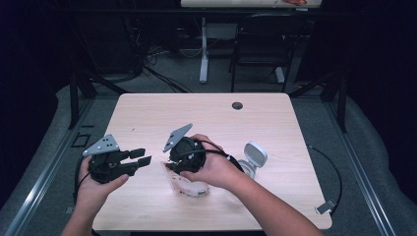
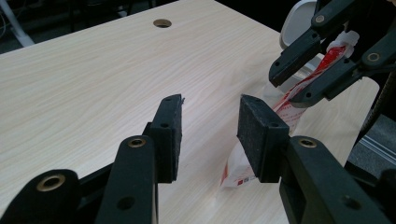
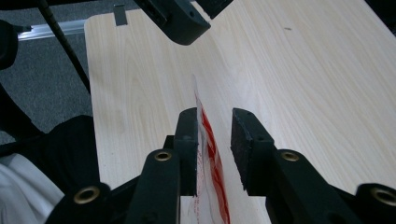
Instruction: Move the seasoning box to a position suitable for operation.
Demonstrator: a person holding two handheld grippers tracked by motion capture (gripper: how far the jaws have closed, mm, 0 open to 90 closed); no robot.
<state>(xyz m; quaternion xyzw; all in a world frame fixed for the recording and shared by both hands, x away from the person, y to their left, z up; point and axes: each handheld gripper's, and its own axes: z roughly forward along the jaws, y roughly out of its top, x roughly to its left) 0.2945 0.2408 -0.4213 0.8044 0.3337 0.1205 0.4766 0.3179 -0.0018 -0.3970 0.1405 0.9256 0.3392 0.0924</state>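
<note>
So we're working at the table with a clear plastic pouch with red print, which is lying near the front edge, roughly at the middle of its width. The right gripper is reaching down onto it from above. In the right gripper view the pouch is standing edge-on between the two pads: it's lying against the left pad, while a gap is showing between it and the right pad, so we're calling the jaws open around the pouch, not clamping it. From the left gripper view the right gripper's black fingers are straddling the top of the pouch.

The left gripper is hanging near the front left corner, pointing toward the pouch, jaws apart with nothing between them.

A white round-headed gadget is sitting on the table just to the right of the right hand.
</note>
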